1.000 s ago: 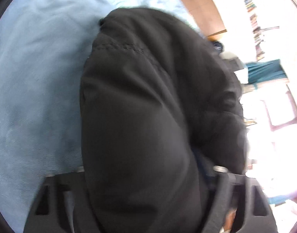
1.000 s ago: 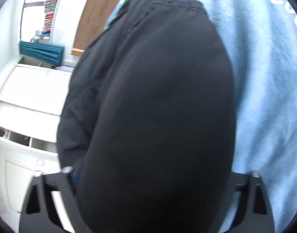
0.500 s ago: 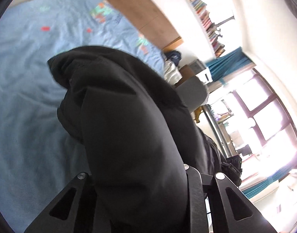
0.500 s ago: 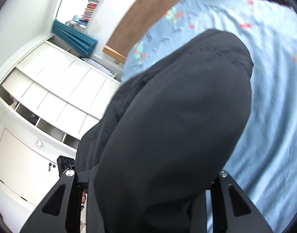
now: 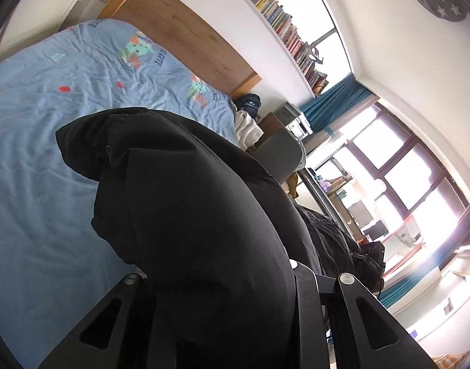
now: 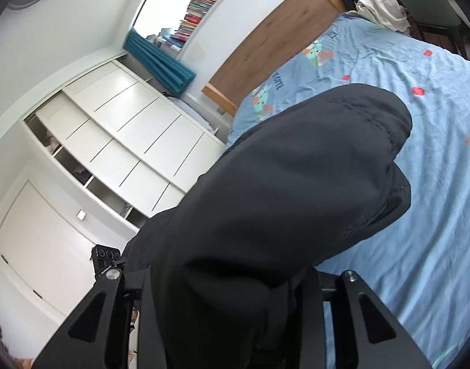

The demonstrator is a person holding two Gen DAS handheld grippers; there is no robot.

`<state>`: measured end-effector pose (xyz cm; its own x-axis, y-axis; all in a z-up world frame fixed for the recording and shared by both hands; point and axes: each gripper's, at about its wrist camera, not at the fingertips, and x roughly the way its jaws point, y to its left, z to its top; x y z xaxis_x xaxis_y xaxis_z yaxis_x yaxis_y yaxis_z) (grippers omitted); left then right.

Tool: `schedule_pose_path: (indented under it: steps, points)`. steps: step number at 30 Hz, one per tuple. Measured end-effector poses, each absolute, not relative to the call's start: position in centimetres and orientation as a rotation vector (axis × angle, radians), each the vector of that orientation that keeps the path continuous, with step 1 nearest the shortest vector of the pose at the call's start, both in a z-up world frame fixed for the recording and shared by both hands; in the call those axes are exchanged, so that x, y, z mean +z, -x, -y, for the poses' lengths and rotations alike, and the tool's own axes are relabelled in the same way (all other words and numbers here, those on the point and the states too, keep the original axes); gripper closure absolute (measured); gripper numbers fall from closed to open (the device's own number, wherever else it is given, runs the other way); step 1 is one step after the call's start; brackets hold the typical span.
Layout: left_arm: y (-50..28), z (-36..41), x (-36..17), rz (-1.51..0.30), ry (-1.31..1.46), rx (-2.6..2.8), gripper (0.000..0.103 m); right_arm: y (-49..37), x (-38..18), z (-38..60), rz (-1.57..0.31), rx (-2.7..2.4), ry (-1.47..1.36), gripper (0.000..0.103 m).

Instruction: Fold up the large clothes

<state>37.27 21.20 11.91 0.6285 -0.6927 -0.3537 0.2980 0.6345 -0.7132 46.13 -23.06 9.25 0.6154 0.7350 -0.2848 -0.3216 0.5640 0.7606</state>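
Note:
A large black padded jacket (image 5: 189, 215) bulges out of my left gripper (image 5: 222, 279), whose jaws are shut on a thick fold of it. The same black jacket (image 6: 281, 200) fills the right wrist view, and my right gripper (image 6: 229, 276) is shut on another fold of it. Both folds are lifted off the light blue patterned bedspread (image 5: 35, 169), which shows behind the cloth. The fingertips of both grippers are buried in the fabric. More dark cloth (image 5: 333, 233) hangs between the two grips.
The bed (image 6: 435, 215) has a wooden headboard (image 5: 179, 33). White built-in cupboards (image 6: 121, 129) stand on one side. A grey chair (image 5: 281, 153), a heap of clothes (image 6: 379, 6) and a bright window (image 5: 413, 184) are on the other. A shelf of books (image 5: 284, 27) runs high on the wall.
Both grippers have closed on the jacket and risen well above the bed with it, rolling as they went. The views have swung up from the bedspread to the room.

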Motion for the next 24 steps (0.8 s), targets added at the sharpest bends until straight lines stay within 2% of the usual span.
schedule_pose_path:
  steps: [8,11,15,17,21,24]
  points:
    - [-34.2,-22.1,4.3,-0.842,0.625,-0.487,0.083,-40.0,2.7,23.8,-0.775,0.601,-0.731,0.072]
    - [-33.0,-22.9,1.3,-0.922,0.612,-0.427,0.078,-38.4,0.0,24.9,-0.852,0.541,-0.723,0.071]
    - [-31.6,-25.0,-1.8,-1.005,0.648,-0.35,0.06,-36.8,-3.3,26.8,-0.937,0.424,-0.717,0.057]
    - [-30.9,-26.0,-2.4,-1.021,0.681,-0.335,0.055,-35.7,-4.4,28.2,-0.951,0.366,-0.743,0.046]
    - [-29.6,-28.0,-1.8,-1.001,0.704,-0.281,0.048,-34.1,-4.5,29.6,-0.956,0.335,-0.756,0.038]
    - [-28.9,-29.9,-0.4,-0.96,0.733,-0.236,0.046,-33.1,-3.5,30.4,-0.954,0.315,-0.744,0.033]
